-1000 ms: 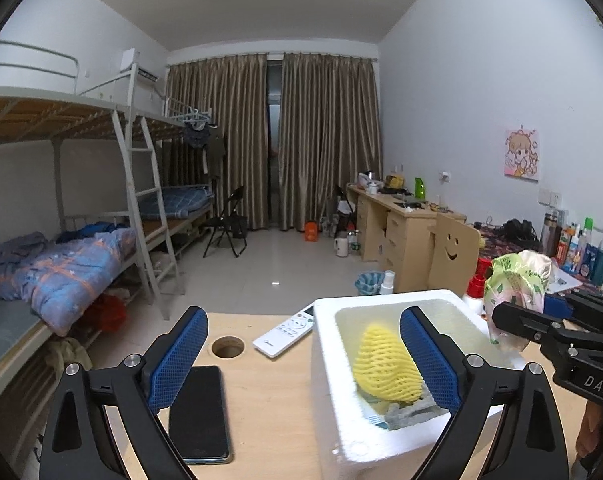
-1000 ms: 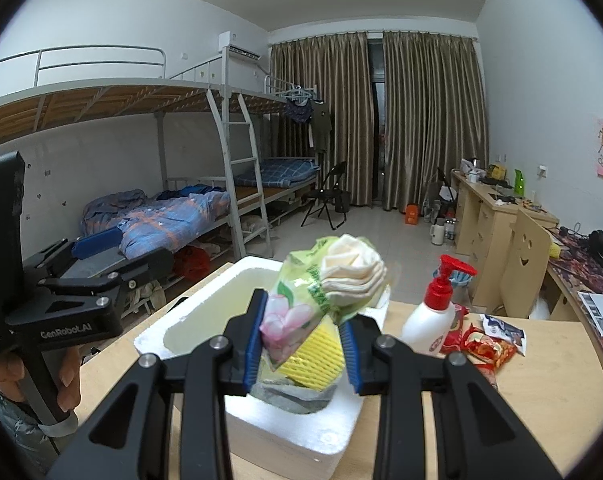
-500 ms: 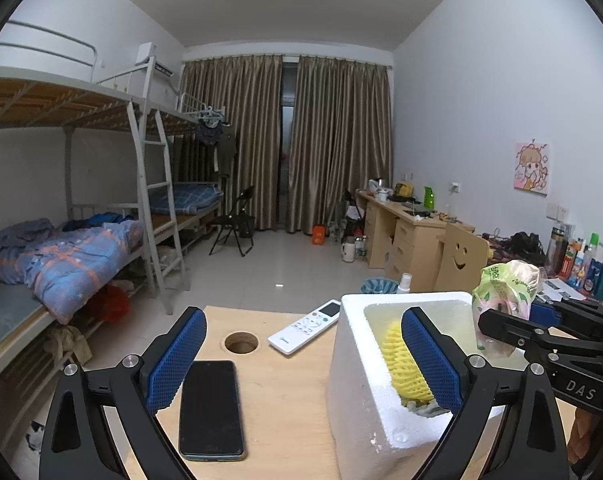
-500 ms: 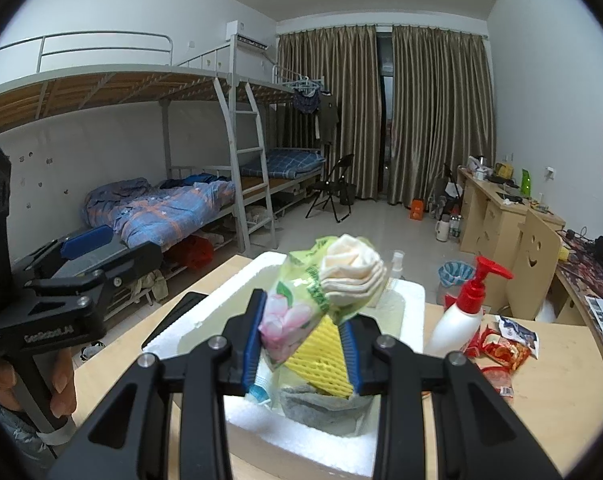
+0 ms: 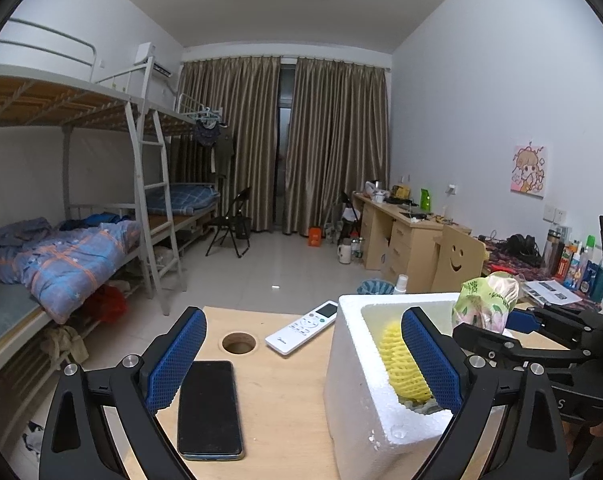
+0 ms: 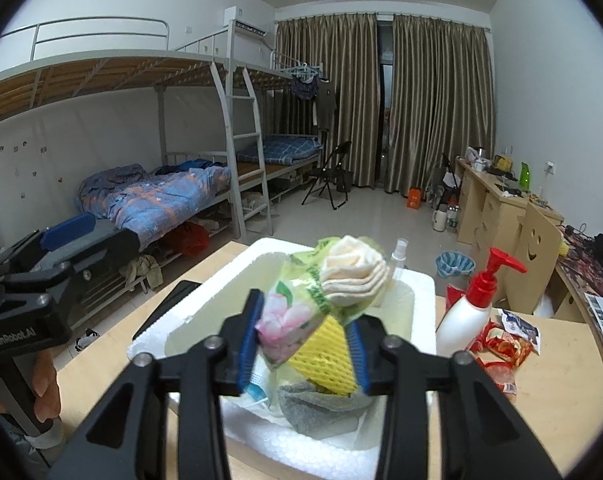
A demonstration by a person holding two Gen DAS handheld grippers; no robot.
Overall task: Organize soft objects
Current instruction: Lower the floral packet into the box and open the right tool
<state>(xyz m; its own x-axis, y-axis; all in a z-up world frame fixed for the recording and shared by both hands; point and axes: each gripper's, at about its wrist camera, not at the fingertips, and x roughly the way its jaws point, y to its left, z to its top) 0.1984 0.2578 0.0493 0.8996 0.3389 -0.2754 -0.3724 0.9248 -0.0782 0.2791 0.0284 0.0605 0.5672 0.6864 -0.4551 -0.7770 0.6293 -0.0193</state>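
Right tongs [image 6: 303,338] opening over foam box [image 6: 205,312], tissue pack [image 6: 301,308] between, left tongs [image 5: 301,354] wide open, empty, phone [image 5: 209,408] on bench [image 5: 277,392].

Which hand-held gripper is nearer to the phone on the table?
Left. The left hand-held gripper hangs open right above the phone; the right hand-held gripper, opening around a tissue pack, is over the foam box.

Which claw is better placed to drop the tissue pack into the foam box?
Right. The right claw has the tissue pack between its opening jaws, above the foam box. The left claw is open and empty, straddling the box wall.
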